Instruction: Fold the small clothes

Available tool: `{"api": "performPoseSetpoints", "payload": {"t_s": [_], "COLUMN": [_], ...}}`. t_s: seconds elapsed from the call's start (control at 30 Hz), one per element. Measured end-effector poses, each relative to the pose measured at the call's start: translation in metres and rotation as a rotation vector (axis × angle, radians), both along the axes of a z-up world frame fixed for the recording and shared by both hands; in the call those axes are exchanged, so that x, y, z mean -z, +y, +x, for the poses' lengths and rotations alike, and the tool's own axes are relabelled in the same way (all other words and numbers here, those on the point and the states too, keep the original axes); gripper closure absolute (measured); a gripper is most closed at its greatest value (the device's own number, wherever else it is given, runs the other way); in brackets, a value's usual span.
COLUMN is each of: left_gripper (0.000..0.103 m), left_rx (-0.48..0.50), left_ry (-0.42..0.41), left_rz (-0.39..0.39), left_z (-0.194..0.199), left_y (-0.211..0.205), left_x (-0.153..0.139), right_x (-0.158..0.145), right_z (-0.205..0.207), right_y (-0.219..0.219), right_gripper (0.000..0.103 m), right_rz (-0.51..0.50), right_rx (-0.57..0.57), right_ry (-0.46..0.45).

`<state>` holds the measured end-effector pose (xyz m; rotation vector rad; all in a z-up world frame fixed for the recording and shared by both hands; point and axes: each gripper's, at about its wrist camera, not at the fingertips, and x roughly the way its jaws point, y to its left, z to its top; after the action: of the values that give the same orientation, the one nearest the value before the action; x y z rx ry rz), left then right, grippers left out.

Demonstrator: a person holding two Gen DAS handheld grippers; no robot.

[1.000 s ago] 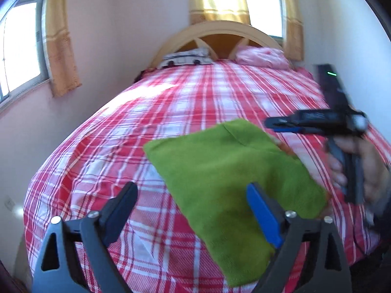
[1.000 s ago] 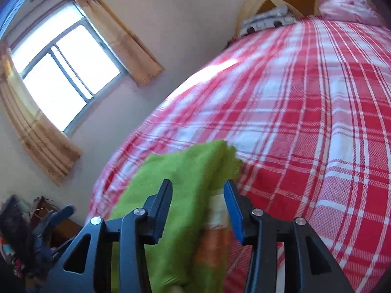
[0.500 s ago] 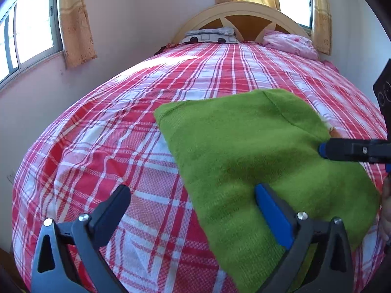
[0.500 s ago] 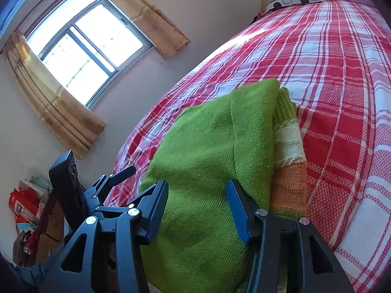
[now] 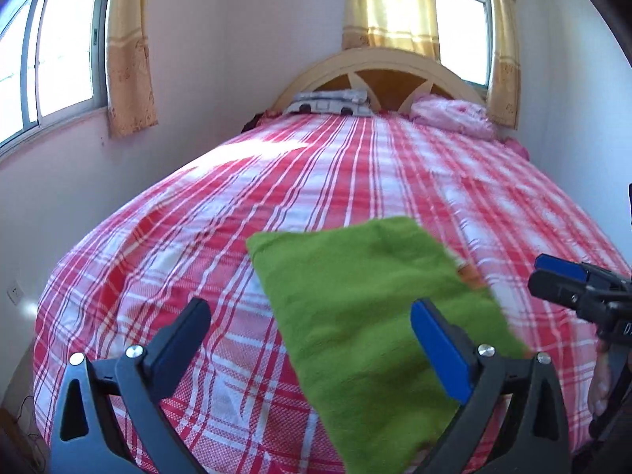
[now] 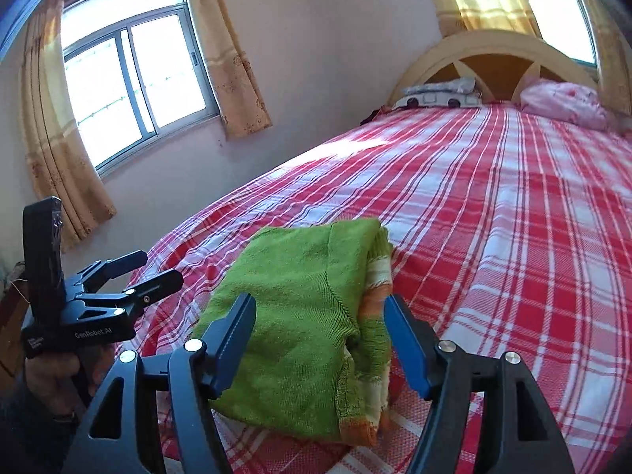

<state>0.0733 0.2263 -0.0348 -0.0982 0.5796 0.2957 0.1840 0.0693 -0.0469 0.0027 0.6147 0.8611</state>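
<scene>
We hold both grippers above the near end of a bed covered in a red-and-white plaid sheet (image 5: 355, 166), and neither one is touching anything. Our left gripper (image 5: 310, 341) has its two fingers spread wide, the black one over bare sheet and the blue-padded one over the green knitted sweater (image 5: 367, 296). Our right gripper (image 6: 320, 331) is likewise spread, its fingers hanging either side of the sweater's near part with no cloth between the pads. The sweater lies folded into a thick rectangular bundle on the near part of the bed; in the right wrist view its right edge shows stacked layers with white and orange stripes (image 6: 375, 288) peeking from under the green top layer. In the left wrist view, the tips of the right gripper poke in at the right edge of the frame, beside the sweater and apart from it. At the far end, a grey-and-white pillow (image 5: 330, 102) and a pink pillow (image 5: 450, 112) rest against the arched wooden headboard (image 5: 379, 63). Yellow curtains (image 5: 130, 39) hang beside the windows (image 6: 134, 79).
</scene>
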Motion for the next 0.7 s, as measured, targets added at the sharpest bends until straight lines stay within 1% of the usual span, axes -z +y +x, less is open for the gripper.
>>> {"api": "performPoseSetpoints", "payload": {"t_s": [0.1,0.2,0.33,0.7], "left_gripper": [0.0,0.0,0.0,0.0], "left_rx": [0.019,0.027,0.038,0.048], "left_ry": [-0.024,-0.035,-0.048,-0.067], "left_rz": [-0.001,0.007,0.013,0.028], "left_z": [-0.004,-0.007,-0.011,-0.015], "left_y": [-0.006,-0.011,-0.016,-0.025], "left_x": [-0.01,-0.015,-0.021,-0.027], "right_x": [-0.015,-0.025,-0.031,-0.031], "right_z": [-0.012,-0.024,-0.033,-0.035], "right_y": [-0.009,-0.009,-0.014,-0.017], "right_gripper": [0.032,0.031,0.03,0.03], "right_rz": [-0.004,0.002,0.007,0.014], "right_rx": [0.007,0.007,0.009,0.025], "right_ry": [-0.07,-0.094,-0.12,-0.132]}}
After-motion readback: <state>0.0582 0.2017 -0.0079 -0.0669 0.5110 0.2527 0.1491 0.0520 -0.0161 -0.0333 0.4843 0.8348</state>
